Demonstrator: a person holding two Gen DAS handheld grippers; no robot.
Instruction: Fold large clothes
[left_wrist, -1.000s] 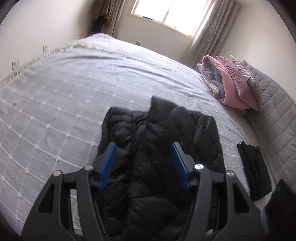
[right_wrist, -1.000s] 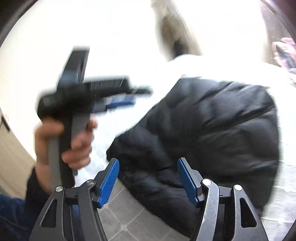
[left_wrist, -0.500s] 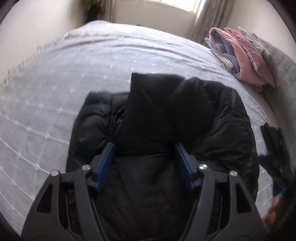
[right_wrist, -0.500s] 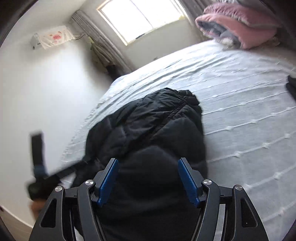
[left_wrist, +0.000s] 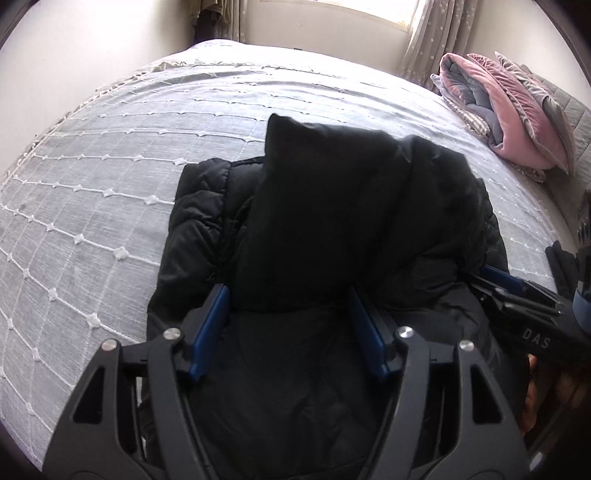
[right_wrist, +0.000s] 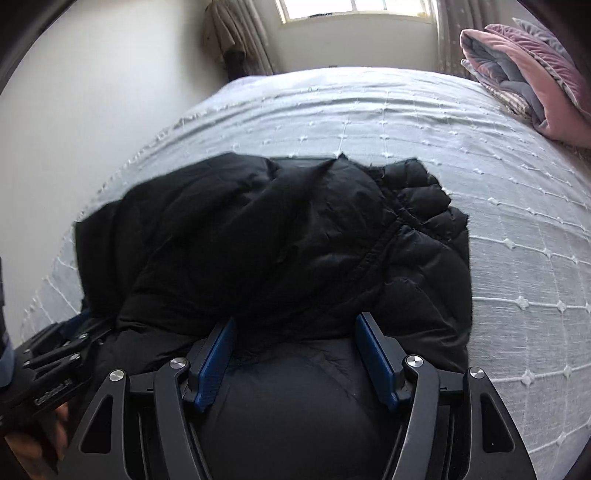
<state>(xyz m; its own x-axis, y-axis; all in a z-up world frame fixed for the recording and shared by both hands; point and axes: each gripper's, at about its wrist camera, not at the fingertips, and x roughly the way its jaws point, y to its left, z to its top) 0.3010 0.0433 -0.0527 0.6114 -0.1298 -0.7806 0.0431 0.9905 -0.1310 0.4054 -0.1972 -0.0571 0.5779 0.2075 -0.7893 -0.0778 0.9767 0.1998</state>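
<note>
A black puffer jacket (left_wrist: 332, 206) lies partly folded on the bed, one flap laid over its middle. My left gripper (left_wrist: 287, 295) hovers low over the jacket's near part, jaws open, cloth showing between the blue pads without being pinched. At the right edge of the left wrist view, the right gripper (left_wrist: 487, 280) reaches in beside the jacket's near right side. In the right wrist view the jacket (right_wrist: 277, 236) fills the centre, and my right gripper (right_wrist: 295, 321) stands open over its near edge. The left gripper (right_wrist: 81, 328) shows at lower left, held by a hand.
A pale grey bedspread (left_wrist: 110, 177) with a white grid pattern covers the bed (right_wrist: 480, 155). A folded pink and grey quilt (left_wrist: 509, 110) sits at the far right (right_wrist: 535, 74). A small dark folded garment (left_wrist: 561, 266) lies by the right edge. Wall, curtains and window stand behind.
Both grippers have dropped closer to the jacket. The right wrist view swung from the jacket's side to face its near edge. The jaws stay open.
</note>
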